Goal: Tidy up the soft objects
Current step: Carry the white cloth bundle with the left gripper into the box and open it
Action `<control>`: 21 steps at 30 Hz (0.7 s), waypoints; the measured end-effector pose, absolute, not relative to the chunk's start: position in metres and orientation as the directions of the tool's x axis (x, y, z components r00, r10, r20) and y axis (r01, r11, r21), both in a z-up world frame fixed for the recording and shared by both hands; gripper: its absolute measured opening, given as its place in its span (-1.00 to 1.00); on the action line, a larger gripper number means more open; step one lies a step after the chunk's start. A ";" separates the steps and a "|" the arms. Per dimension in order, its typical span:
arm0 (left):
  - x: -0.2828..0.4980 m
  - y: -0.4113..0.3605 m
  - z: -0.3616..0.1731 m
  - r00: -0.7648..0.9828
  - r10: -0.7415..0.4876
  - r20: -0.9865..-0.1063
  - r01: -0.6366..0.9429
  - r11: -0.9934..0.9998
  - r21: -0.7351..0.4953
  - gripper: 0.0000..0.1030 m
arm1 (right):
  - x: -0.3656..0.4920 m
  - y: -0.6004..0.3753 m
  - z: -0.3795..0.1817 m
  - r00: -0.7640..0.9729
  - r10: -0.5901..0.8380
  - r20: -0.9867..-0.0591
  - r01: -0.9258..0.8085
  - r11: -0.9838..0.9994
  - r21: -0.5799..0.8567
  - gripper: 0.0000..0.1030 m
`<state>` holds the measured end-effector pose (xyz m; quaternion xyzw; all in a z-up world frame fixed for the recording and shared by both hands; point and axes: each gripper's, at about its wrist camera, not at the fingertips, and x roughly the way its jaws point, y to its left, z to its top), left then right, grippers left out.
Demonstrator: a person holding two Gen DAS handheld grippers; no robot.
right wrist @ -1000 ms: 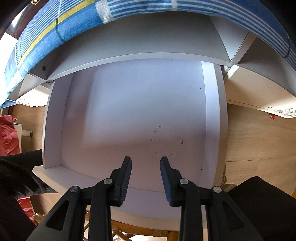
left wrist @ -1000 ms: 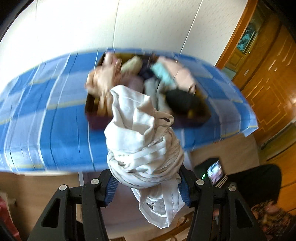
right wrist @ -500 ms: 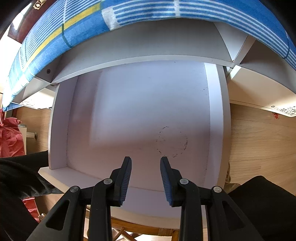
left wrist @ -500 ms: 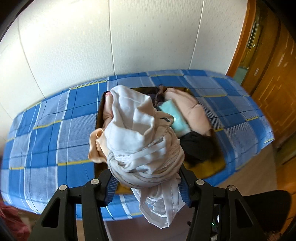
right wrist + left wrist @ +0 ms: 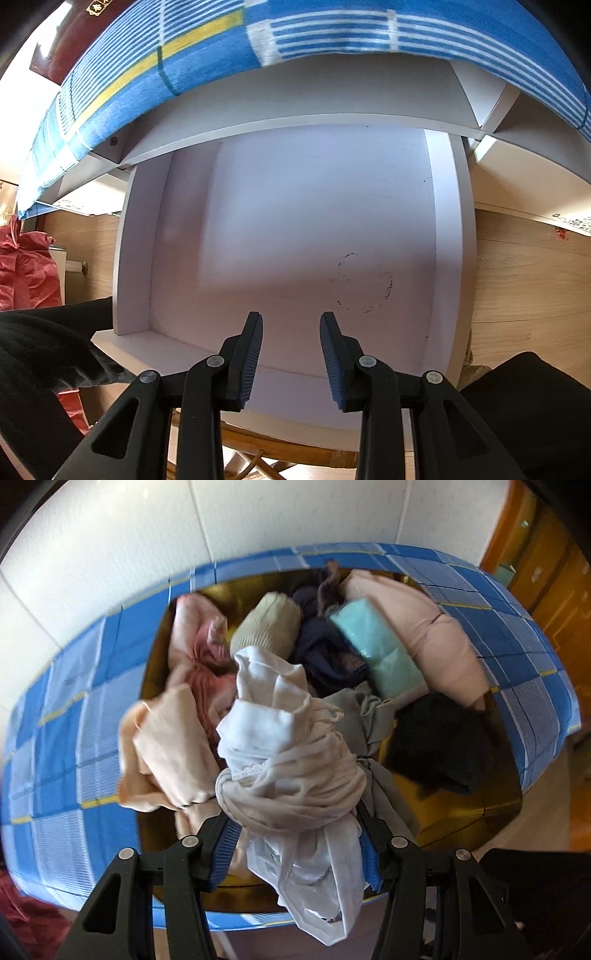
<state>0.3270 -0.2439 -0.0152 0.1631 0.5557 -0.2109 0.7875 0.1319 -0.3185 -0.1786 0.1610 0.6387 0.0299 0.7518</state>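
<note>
white panelled wall (image 5: 110, 554), wooden doors (image 5: 554, 572), wood floor (image 5: 524, 280).

Showing at right of the left wrist frame, wooden doors (image 5: 554, 587); sitting at the right wrist frame's left edge, red fabric (image 5: 22, 266)

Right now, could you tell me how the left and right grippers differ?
The left gripper is shut on a knotted white cloth; the right gripper holds nothing, jaws slightly apart. The left hangs over a bin of clothes, the right over a bare white drawer. Both have black arms and blue pads.
</note>
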 end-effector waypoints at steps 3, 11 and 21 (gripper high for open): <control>0.334 -0.241 -0.024 0.275 -0.179 -0.945 0.479 0.877 -0.026 0.09 | 0.132 -0.318 -0.178 0.184 0.258 -0.948 0.163 0.944 0.288 -0.38; 0.341 -0.247 -0.033 0.316 -0.164 -0.935 0.443 0.896 -0.008 0.13 | 0.133 -0.319 -0.176 0.194 0.250 -0.949 0.164 0.945 0.283 -0.38; 0.312 -0.210 -0.005 0.374 -0.178 -0.910 0.410 0.912 -0.011 0.51 | 0.134 -0.316 -0.176 0.195 0.247 -0.949 0.158 0.947 0.279 -0.38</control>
